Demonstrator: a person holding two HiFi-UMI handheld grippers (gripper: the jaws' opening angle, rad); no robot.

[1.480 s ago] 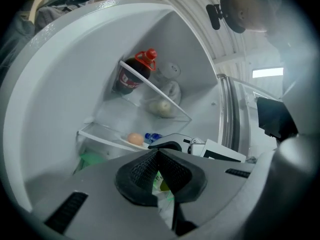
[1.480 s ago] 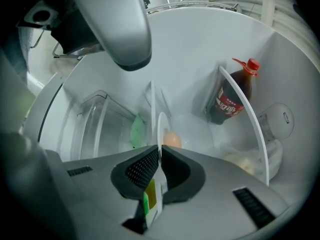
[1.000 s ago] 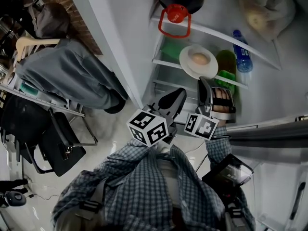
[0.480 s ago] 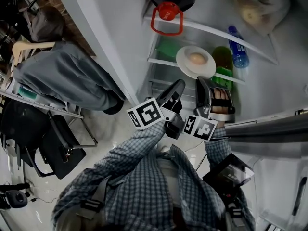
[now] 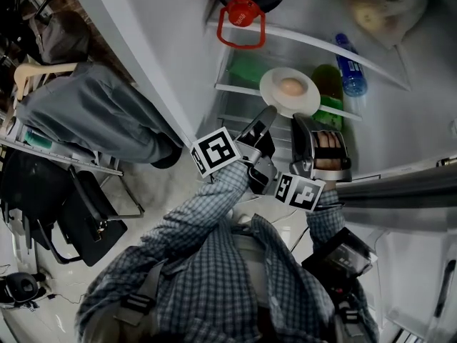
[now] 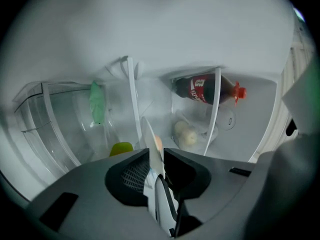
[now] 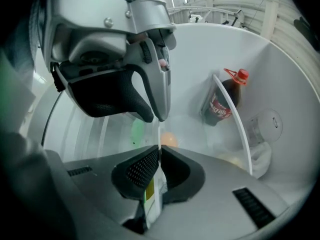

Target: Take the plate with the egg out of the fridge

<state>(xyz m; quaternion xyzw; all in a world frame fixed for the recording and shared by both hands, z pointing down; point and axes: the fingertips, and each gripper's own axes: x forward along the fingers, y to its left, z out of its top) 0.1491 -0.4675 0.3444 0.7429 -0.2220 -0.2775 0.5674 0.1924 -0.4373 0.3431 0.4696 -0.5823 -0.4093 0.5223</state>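
Open fridge [image 5: 421, 98], middle shelf [image 5: 341, 113]: we grip the plate [image 5: 274, 84] by its near rim. The left gripper [image 5: 265, 117] and right gripper [image 5: 300, 123] are each clamped on that thin edge, side by side. The egg [image 5: 290, 86] lies loose at the plate's centre. The plate sits at the shelf's front, just beside a green bottle [image 5: 330, 90]. Done well, we judge, the move means drawing both grips straight back together and level. A tilt could roll the egg, and a swing to the right could clip the bottle.
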